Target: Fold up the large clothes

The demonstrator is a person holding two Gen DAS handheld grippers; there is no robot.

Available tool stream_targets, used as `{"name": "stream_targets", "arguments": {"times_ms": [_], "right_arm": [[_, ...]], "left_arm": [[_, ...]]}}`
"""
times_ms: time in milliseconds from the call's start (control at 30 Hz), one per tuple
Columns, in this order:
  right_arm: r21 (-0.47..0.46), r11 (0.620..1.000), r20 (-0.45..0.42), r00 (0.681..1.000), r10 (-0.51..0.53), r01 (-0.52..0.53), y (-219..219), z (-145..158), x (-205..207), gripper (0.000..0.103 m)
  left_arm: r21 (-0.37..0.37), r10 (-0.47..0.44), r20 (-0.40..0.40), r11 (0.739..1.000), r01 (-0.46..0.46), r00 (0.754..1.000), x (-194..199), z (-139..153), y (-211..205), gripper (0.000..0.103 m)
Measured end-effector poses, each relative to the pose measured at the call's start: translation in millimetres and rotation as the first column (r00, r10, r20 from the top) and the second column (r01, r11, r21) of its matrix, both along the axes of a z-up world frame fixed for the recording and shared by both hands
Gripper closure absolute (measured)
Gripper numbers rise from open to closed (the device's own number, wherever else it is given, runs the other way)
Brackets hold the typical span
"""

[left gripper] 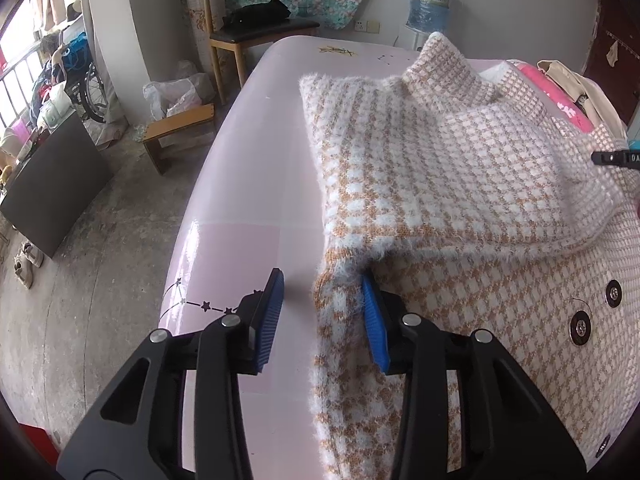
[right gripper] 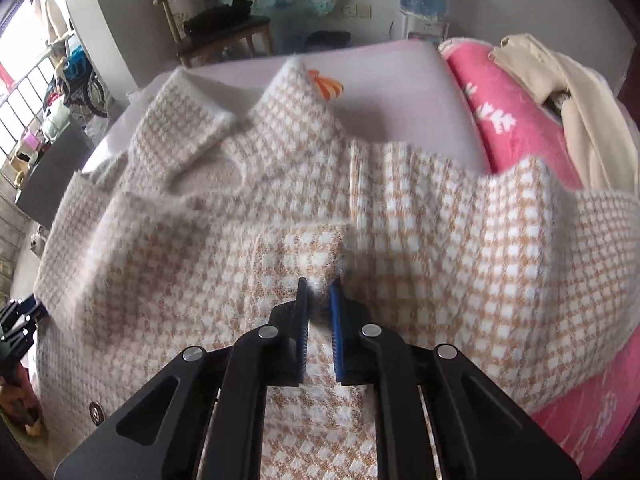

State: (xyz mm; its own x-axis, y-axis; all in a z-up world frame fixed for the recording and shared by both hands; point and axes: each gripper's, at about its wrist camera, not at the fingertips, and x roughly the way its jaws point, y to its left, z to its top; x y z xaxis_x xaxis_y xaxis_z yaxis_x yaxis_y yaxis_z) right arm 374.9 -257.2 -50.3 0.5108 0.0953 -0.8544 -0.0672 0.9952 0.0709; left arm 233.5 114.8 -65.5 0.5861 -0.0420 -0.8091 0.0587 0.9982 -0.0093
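A fuzzy orange-and-white checked cardigan (left gripper: 440,168) with dark round buttons (left gripper: 579,326) lies on a pale pink table (left gripper: 240,208); one sleeve is folded across its body. My left gripper (left gripper: 322,312) is open at the cardigan's left edge, with the fabric edge lying between its blue pads (left gripper: 272,316). In the right wrist view the same cardigan (right gripper: 200,240) fills the frame, collar toward the far side. My right gripper (right gripper: 320,304) is shut on a raised fold of the cardigan's sleeve (right gripper: 308,252). The left gripper's black tip (right gripper: 18,320) shows at the left edge.
A pink towel (right gripper: 500,108) and a beige garment (right gripper: 576,92) lie on the table's right side. Beyond the table stand a wooden chair (left gripper: 248,28), a small stool (left gripper: 180,132), a water bottle (left gripper: 430,0) and a wheelchair (left gripper: 84,80). Concrete floor lies to the left.
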Motion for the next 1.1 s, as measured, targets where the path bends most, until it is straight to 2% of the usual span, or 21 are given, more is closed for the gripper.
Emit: {"name": "stream_targets", "arguments": {"times_ms": [133, 200, 333, 433, 500, 633, 767, 867, 933, 1033, 1100], "right_arm": [[-0.006, 0.999, 0.115, 0.992, -0.041, 0.042, 2.2, 30.9, 10.7, 0.094], [0.011, 0.999, 0.092, 0.994, -0.053, 0.052, -1.5, 26.5, 17.2, 0.094], [-0.030, 0.998, -0.004, 0.998, -0.063, 0.063, -4.6, -10.7, 25.4, 0.094], [-0.003, 0.996, -0.029, 0.996, -0.085, 0.085, -19.6, -27.6, 23.6, 0.094], [0.003, 0.996, -0.023, 0.996, -0.091, 0.091, -21.3, -27.6, 22.8, 0.094], [-0.064, 0.993, 0.010, 0.995, -0.102, 0.102, -14.4, -18.2, 15.7, 0.094], [-0.096, 0.992, -0.001, 0.996, -0.084, 0.083, -12.4, -19.9, 17.6, 0.092], [-0.099, 0.988, 0.063, 0.992, -0.111, 0.117, -12.6, -1.7, 8.9, 0.079], [-0.100, 0.990, 0.130, 0.987, -0.090, 0.104, -5.9, 15.3, 0.6, 0.064], [-0.079, 0.997, 0.155, 0.988, 0.008, 0.005, 19.2, 27.0, -2.9, 0.051], [-0.065, 0.995, 0.137, 0.986, 0.090, -0.082, 42.8, 24.7, -1.0, 0.048]], "left_arm": [[-0.004, 0.003, -0.003, 1.000, -0.003, 1.000, -1.1, 0.1, -0.4, 0.066], [-0.014, 0.001, -0.009, 1.000, -0.001, 1.000, -2.7, 1.0, 0.7, 0.066], [-0.079, -0.012, -0.024, 0.997, 0.010, 1.000, -7.4, 3.9, 9.3, 0.066], [-0.103, -0.025, -0.006, 0.994, 0.024, 1.000, -14.4, 14.0, 14.1, 0.066], [-0.100, -0.034, 0.023, 0.994, 0.036, 0.999, -19.0, 26.0, 14.6, 0.066], [-0.106, -0.044, 0.077, 0.993, 0.052, 0.996, -21.7, 53.0, 15.2, 0.066], [-0.121, -0.058, 0.088, 0.990, 0.068, 0.994, -9.1, 64.1, 11.0, 0.066], [-0.134, -0.079, 0.096, 0.987, 0.091, 0.992, 6.4, 69.6, 2.5, 0.066], [-0.141, -0.111, 0.097, 0.982, 0.124, 0.989, 21.6, 73.3, -7.6, 0.066], [-0.148, -0.169, 0.063, 0.973, 0.176, 0.984, 53.8, 68.8, -29.0, 0.066], [-0.151, -0.174, 0.008, 0.973, 0.173, 0.985, 81.5, 57.2, -41.2, 0.065]]}}
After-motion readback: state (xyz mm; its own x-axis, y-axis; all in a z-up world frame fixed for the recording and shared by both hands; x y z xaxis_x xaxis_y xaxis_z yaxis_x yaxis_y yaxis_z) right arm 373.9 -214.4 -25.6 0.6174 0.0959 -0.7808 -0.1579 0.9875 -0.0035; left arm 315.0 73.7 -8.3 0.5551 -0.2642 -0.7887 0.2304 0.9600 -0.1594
